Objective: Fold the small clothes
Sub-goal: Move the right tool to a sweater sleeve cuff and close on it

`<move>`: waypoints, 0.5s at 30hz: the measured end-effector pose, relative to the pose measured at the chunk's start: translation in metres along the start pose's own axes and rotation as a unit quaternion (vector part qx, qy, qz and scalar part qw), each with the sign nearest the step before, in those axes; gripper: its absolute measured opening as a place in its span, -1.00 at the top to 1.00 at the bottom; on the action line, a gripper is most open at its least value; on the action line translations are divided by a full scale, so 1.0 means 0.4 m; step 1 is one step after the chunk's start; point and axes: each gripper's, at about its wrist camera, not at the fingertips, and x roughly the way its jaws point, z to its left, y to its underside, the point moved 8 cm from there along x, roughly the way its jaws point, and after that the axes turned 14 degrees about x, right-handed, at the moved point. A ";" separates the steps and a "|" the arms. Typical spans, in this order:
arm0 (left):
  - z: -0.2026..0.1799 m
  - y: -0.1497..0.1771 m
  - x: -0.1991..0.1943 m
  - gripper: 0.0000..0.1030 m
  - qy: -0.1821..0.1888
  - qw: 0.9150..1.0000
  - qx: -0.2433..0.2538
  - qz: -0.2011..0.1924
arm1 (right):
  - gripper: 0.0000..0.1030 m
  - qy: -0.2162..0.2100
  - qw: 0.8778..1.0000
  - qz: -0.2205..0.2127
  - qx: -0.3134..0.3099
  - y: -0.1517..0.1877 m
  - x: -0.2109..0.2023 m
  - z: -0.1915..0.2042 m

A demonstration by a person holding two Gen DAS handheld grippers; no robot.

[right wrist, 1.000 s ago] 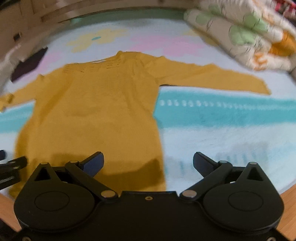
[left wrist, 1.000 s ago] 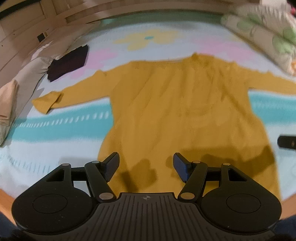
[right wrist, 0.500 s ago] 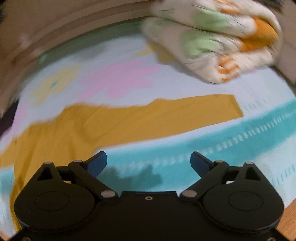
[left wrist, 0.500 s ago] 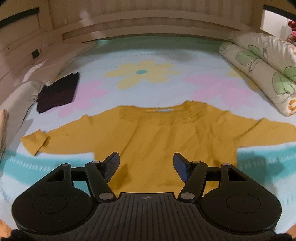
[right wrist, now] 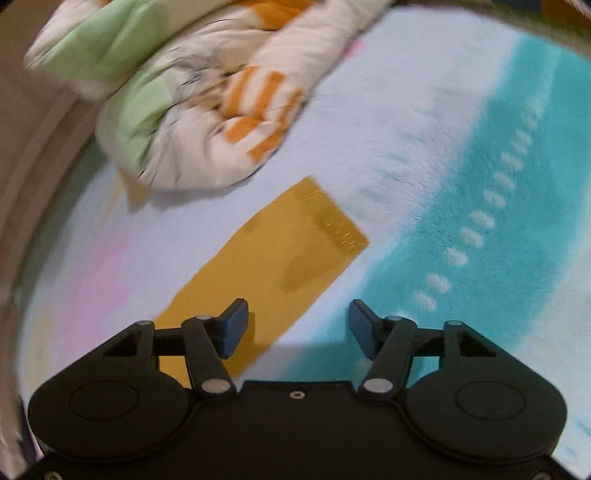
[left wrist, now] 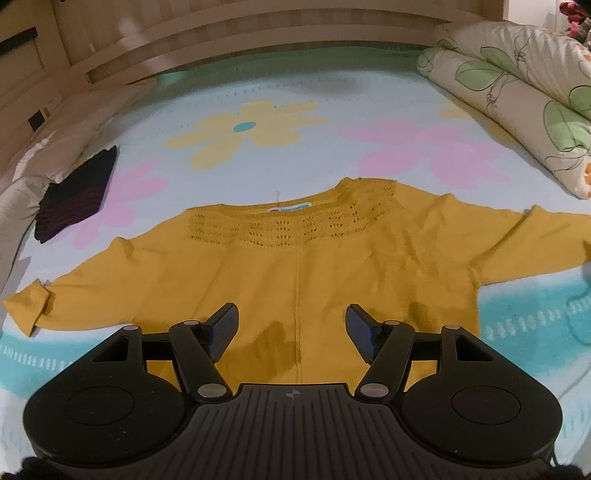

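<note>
A mustard-yellow knit sweater (left wrist: 295,266) lies flat on the bed, neckline away from me, both sleeves spread out. My left gripper (left wrist: 291,328) is open and empty, hovering over the sweater's chest. In the right wrist view only the sweater's right sleeve (right wrist: 273,266) shows, its cuff (right wrist: 332,218) pointing away. My right gripper (right wrist: 297,328) is open and empty above the sleeve, its left finger over the cloth and its right finger over the blanket.
The bed has a pale blanket with flower prints (left wrist: 247,129) and teal stripes (right wrist: 498,229). A rolled floral quilt (left wrist: 517,96) lies at the right, also in the right wrist view (right wrist: 192,96). A dark folded garment (left wrist: 77,192) and pillows (left wrist: 14,192) lie at the left. A wooden headboard (left wrist: 258,33) stands behind.
Both grippers moved up from the sweater's hem. The left now hangs over the chest; the right swung right to the right sleeve near its cuff and narrowed a little.
</note>
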 end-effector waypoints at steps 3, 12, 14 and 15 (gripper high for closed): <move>0.004 0.004 0.026 -0.22 -0.001 1.000 -0.004 0.010 | -0.25 -0.033 0.999 -0.015 0.033 -0.023 0.022 -0.017; -0.014 0.022 0.066 -0.22 0.013 1.000 -0.011 -0.006 | -1.00 -0.078 0.996 -0.041 -0.005 -0.047 0.069 0.032; -0.015 0.020 0.067 -0.22 0.022 1.000 -0.009 -0.006 | -1.00 -0.077 0.995 -0.041 -0.039 -0.035 0.083 0.049; -0.015 0.019 0.068 -0.22 0.030 1.000 -0.008 -0.003 | -1.00 -0.068 0.995 -0.043 -0.062 -0.029 0.085 0.058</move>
